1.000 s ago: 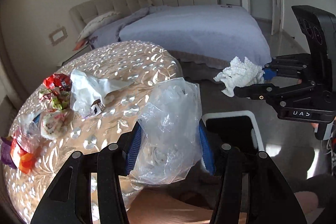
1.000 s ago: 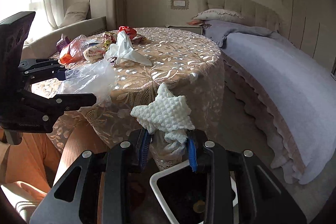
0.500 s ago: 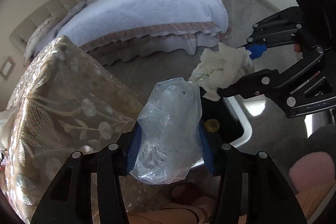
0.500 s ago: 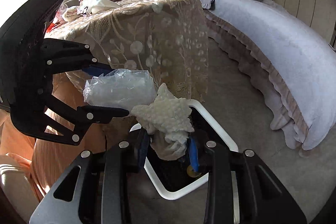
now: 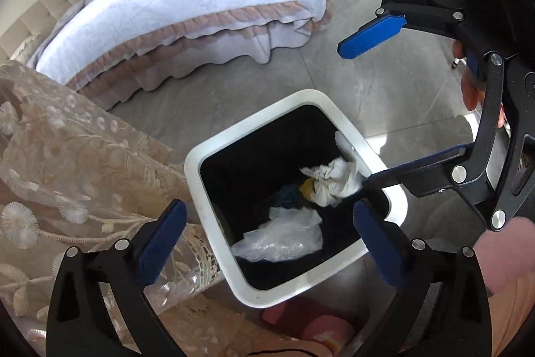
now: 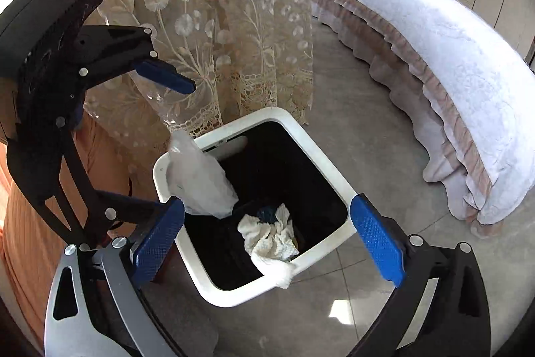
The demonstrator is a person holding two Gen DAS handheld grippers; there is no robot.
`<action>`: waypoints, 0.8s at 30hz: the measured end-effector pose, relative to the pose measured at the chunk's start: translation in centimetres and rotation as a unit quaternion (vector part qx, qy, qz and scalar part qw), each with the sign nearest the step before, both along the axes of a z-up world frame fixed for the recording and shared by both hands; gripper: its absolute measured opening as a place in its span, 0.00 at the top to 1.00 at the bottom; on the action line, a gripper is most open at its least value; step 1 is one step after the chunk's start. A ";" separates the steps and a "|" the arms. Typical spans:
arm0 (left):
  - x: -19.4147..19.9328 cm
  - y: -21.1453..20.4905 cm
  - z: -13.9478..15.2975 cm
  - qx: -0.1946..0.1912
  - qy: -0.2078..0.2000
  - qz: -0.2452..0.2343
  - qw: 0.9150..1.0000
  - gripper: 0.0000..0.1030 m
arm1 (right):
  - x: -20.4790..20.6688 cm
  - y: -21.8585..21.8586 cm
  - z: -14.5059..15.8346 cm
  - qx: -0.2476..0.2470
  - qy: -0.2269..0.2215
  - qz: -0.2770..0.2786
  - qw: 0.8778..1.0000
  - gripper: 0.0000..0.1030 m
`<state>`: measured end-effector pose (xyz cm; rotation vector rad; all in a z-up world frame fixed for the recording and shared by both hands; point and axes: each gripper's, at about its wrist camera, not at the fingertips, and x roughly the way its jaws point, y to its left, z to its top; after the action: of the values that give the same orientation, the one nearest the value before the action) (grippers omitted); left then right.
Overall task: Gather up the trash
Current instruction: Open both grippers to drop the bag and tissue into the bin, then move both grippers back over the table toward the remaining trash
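Tablecloth (image 5: 77, 176): beige lace with flower embroidery, hanging to the left of the bin, its hem just beside the bin's rim.
Left gripper (image 5: 267, 243): above the bin's near-left side, pointing steeply down; jaws opening, spread wide, blue pads bare, nothing between them.
Bin (image 5: 214, 223): white square rim, black inside, standing on the grey tiled floor; the landmark for every entry here.
Plastic bag (image 5: 281, 240): clear and crumpled, free of both tools. From the left wrist view it sits inside the bin at the near side; from the right wrist view (image 6: 200, 179) it appears over the bin's left corner, so whether it has settled cannot be told.
Dark scraps (image 5: 291, 194): blue and yellow bits low in the bin, between bag and tissue; too small to identify.
White tissue (image 5: 334, 181): wadded, inside the bin toward its right side, loose from the pads.
Right gripper (image 6: 267, 236): over the bin's right side; jaws opening, wide apart, nothing clamped.
Bed (image 5: 187, 5): beyond the bin, well apart, white cover with a pink frilled edge.
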<state>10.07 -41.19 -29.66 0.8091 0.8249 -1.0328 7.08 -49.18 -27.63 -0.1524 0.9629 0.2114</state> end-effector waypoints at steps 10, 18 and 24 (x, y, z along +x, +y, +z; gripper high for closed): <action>0.2 0.5 0.4 0.000 0.000 0.019 1.000 0.05 | 0.0 -0.6 0.5 0.010 -0.007 -0.011 1.000 0.04; -1.0 2.0 4.6 -0.054 -0.024 0.045 0.997 0.05 | -1.0 0.5 4.6 0.001 -0.076 -0.011 0.997 0.04; -2.3 4.2 9.0 -0.116 -0.029 0.083 0.989 0.05 | -1.9 1.1 9.1 0.040 -0.132 -0.010 0.990 0.04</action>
<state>7.75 -36.96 -20.66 0.5608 0.6956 -0.9324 5.20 -48.07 -18.55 -0.0952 0.6918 0.2056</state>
